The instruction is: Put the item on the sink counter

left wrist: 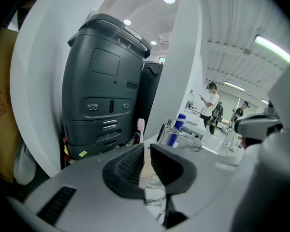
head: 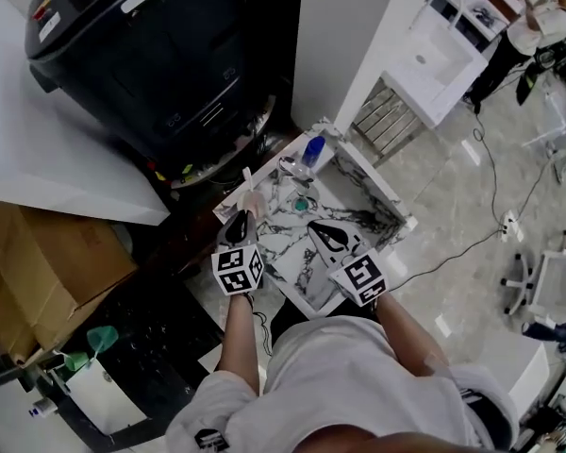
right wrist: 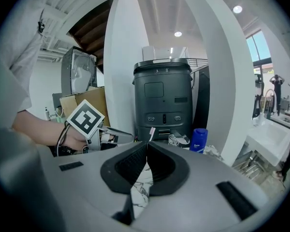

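Observation:
A pink-and-white toothbrush (head: 248, 182) sticks up from my left gripper (head: 242, 217), which is shut on its handle at the left edge of the marble sink counter (head: 302, 272). In the left gripper view the brush head (left wrist: 140, 128) rises just beyond the jaws of the left gripper (left wrist: 147, 161), with a pale piece pinched between them. My right gripper (head: 313, 226) hovers over the middle of the counter, shut with nothing in it. From the right gripper (right wrist: 146, 156) I see the toothbrush (right wrist: 151, 132) upright and the left gripper (right wrist: 121, 137) beside it.
A chrome faucet (head: 292, 168) and a blue bottle (head: 312, 149) stand at the counter's far end, by a drain (head: 302, 204). A big black bin (head: 151, 55) looms behind, a cardboard box (head: 38, 272) lies left. A person (left wrist: 210, 103) stands far off.

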`<state>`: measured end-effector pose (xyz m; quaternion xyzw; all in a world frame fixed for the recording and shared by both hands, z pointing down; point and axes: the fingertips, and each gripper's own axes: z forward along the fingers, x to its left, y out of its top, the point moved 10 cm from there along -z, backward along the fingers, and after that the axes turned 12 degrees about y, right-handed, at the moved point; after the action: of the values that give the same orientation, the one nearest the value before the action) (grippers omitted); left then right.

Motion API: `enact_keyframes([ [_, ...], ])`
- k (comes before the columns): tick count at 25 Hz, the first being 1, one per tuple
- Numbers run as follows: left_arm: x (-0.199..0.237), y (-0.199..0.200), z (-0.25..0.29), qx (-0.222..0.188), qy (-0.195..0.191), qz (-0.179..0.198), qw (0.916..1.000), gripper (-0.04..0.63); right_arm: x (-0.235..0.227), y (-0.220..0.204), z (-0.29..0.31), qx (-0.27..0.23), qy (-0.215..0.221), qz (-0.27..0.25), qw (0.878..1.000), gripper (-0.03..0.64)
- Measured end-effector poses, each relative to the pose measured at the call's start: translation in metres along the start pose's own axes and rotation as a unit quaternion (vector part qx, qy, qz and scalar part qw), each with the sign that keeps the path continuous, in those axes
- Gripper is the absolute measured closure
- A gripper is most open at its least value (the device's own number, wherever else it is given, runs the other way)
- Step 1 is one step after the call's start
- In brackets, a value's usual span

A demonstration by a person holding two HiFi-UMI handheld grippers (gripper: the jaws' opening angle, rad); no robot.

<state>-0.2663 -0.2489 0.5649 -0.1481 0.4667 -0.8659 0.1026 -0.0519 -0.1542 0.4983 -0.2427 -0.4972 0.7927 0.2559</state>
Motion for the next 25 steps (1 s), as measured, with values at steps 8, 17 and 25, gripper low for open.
enact_keyframes([
  [8,-0.020,0.004,-0.049,-0.034,-0.002,0.009,0.9994,0.565,0.016,0.016,0.002,-0.016,0.023,-0.018,0.999,0.612],
  [17,-0.057,0.001,-0.091,-0.065,0.041,0.002,0.9970,0.584,0.016,0.030,-0.009,-0.036,0.106,-0.058,0.992,0.612],
  [25,-0.138,-0.012,-0.124,-0.106,0.145,-0.035,0.9831,0.584,-0.024,0.023,-0.078,-0.082,0.129,-0.072,0.986,0.612],
])
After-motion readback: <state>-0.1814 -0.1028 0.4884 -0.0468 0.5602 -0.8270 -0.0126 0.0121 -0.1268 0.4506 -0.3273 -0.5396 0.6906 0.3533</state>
